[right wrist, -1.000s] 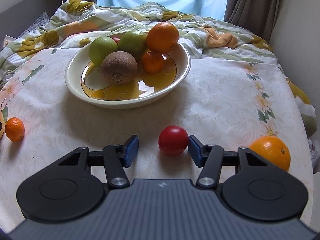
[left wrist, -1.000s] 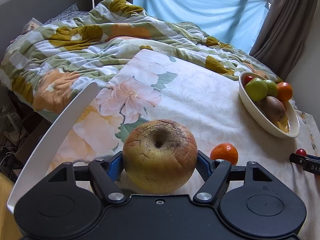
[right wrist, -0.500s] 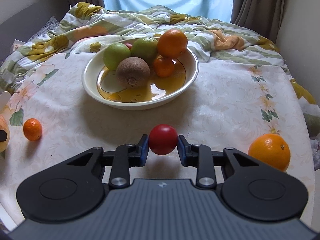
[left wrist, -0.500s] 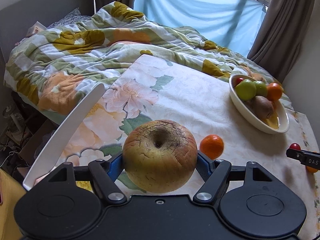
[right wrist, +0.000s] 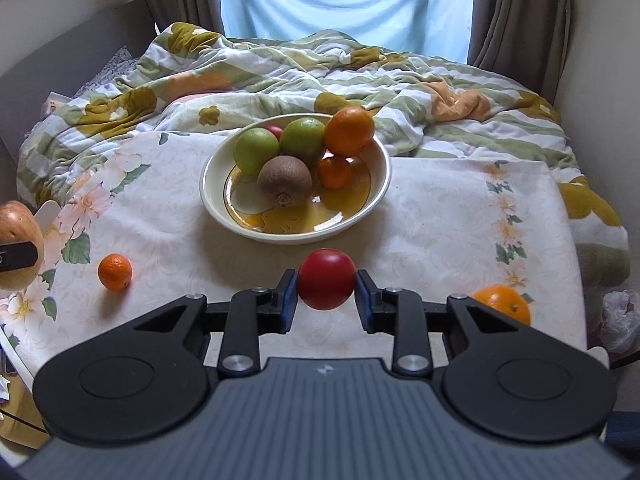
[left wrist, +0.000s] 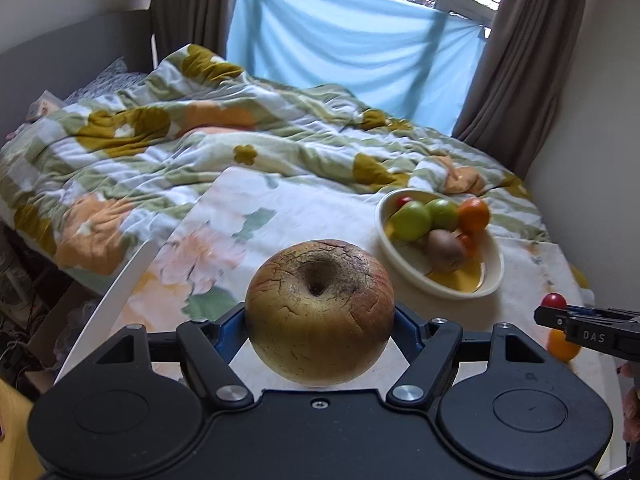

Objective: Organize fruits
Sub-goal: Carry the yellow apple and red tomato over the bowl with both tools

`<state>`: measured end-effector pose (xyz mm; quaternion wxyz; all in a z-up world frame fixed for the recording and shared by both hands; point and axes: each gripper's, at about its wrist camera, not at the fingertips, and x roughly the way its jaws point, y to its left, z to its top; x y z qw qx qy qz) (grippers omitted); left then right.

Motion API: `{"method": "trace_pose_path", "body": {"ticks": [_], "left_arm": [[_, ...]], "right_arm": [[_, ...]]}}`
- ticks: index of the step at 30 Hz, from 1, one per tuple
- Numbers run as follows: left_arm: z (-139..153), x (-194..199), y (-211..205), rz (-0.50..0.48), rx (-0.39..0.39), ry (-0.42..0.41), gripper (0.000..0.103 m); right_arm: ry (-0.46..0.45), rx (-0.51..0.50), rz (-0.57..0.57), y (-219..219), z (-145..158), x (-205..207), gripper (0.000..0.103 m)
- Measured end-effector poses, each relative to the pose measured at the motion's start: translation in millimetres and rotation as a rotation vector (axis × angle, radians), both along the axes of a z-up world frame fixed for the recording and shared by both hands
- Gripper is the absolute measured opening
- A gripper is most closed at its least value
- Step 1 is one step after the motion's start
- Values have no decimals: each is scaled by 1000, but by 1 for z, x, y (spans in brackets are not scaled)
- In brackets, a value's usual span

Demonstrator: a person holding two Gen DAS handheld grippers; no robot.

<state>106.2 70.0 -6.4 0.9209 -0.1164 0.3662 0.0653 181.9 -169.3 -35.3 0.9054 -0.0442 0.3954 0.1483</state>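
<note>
Near the front edge of the worktop (right wrist: pixel 440 216), the right tongs (right wrist: pixel 326 280) pinch a small, smooth red fruit (right wrist: pixel 326 279) tight between blue pads. At the left, the left tongs (left wrist: pixel 319 322) squeeze a big, round apple (left wrist: pixel 319 312) with cracked brown and yellow skin. Both fruits are up off the flowery cloth. Farther back in the middle sits a shiny cream bowl (right wrist: pixel 212 196) holding two green apples, a fuzzy kiwi (right wrist: pixel 285 181) and oranges. Its near half is bare. A tiny orange (right wrist: pixel 115 271) lies on the left, and a bigger orange (right wrist: pixel 502 303) is near the right edge. Open cloth lies between the tongs and the bowl. Past the far edge is a rumpled quilt (right wrist: pixel 280 76).
</note>
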Motion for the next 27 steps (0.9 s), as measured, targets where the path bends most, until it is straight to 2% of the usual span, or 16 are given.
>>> {"method": "trace_pose_path", "body": {"ticks": [7, 13, 19, 27], "left_arm": [[21, 34, -21, -86, 12, -32, 77], [25, 73, -38, -163, 14, -40, 77], [12, 111, -53, -229, 11, -17, 77], [-24, 157, -62, -296, 22, 54, 77]], "right_arm": [[-46, -6, 14, -9, 32, 5, 46], [-78, 3, 0, -15, 52, 19, 46], [-77, 9, -40, -20, 59, 38, 46], [-40, -1, -89, -25, 47, 63, 46]]}}
